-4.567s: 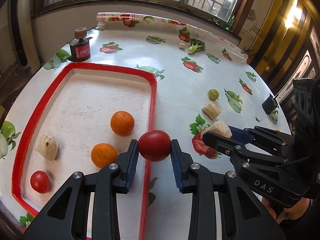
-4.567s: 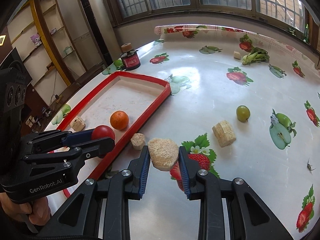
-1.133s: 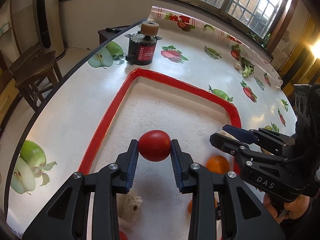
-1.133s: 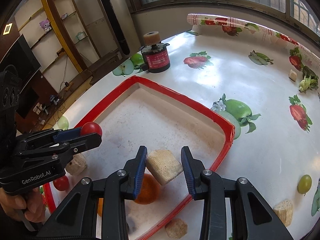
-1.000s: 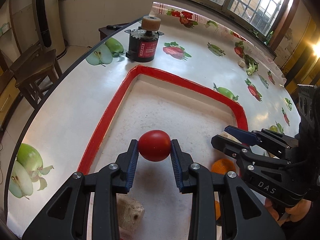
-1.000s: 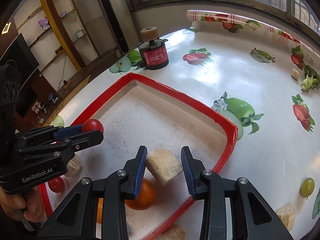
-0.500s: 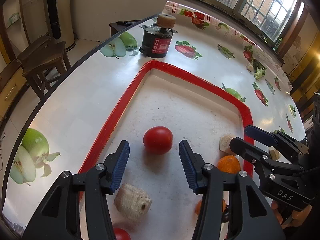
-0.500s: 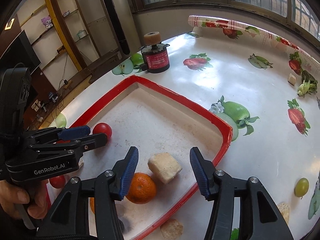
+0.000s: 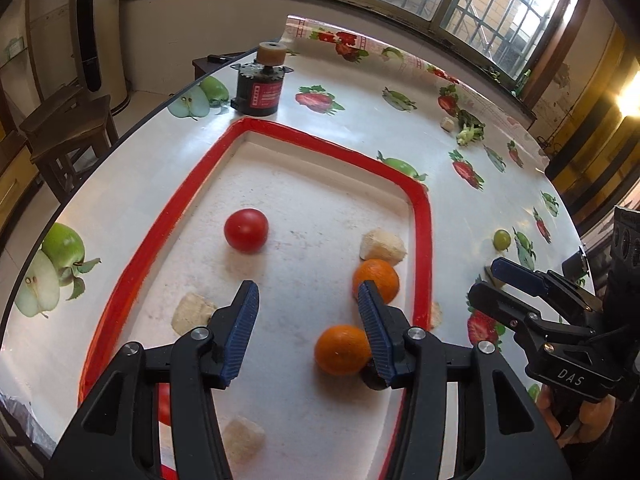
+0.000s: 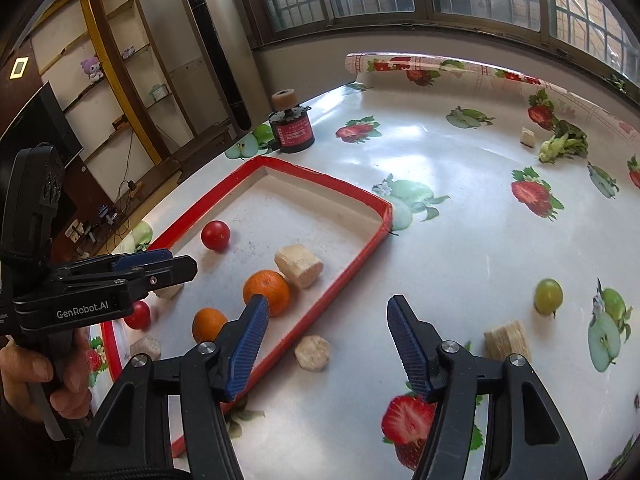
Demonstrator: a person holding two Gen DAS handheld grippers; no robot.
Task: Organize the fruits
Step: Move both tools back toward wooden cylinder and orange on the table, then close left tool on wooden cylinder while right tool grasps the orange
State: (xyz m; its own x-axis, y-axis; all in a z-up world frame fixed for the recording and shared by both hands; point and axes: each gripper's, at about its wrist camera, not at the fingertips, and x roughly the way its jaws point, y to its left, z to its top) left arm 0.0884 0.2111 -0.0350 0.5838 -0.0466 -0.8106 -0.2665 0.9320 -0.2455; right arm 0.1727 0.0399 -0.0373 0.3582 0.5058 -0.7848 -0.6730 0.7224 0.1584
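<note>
A red-rimmed white tray [image 9: 423, 232] holds a red tomato [image 9: 245, 229], a beige chunk [image 9: 382, 245] and two oranges [image 9: 376, 280]. My left gripper [image 9: 307, 286] hangs open above the tray's near half, with nothing between its fingers and the tomato lying free ahead of it. My right gripper [image 10: 328, 300] is over the tray's right rim [image 10: 340, 280]; its jaws are opening and empty. The beige chunk [image 10: 299, 265] rests beside an orange [image 10: 266, 292], ahead and to the left of those fingers. Each gripper shows in the other's view, the left [image 10: 182, 262] and the right [image 9: 486, 280].
On the fruit-print tablecloth outside the tray lie a small green fruit [image 10: 548, 296], two beige chunks [image 10: 313, 353] [image 10: 507, 339] and a green vegetable [image 10: 562, 142]. A black cylinder [image 9: 262, 88] stands beyond the tray's far corner. More beige pieces [image 9: 192, 312] and a small tomato [image 10: 138, 315] sit in the tray.
Both grippers opened and pulled back and up. The left one let go of the tomato and the right one let go of the beige chunk; both now lie in the tray.
</note>
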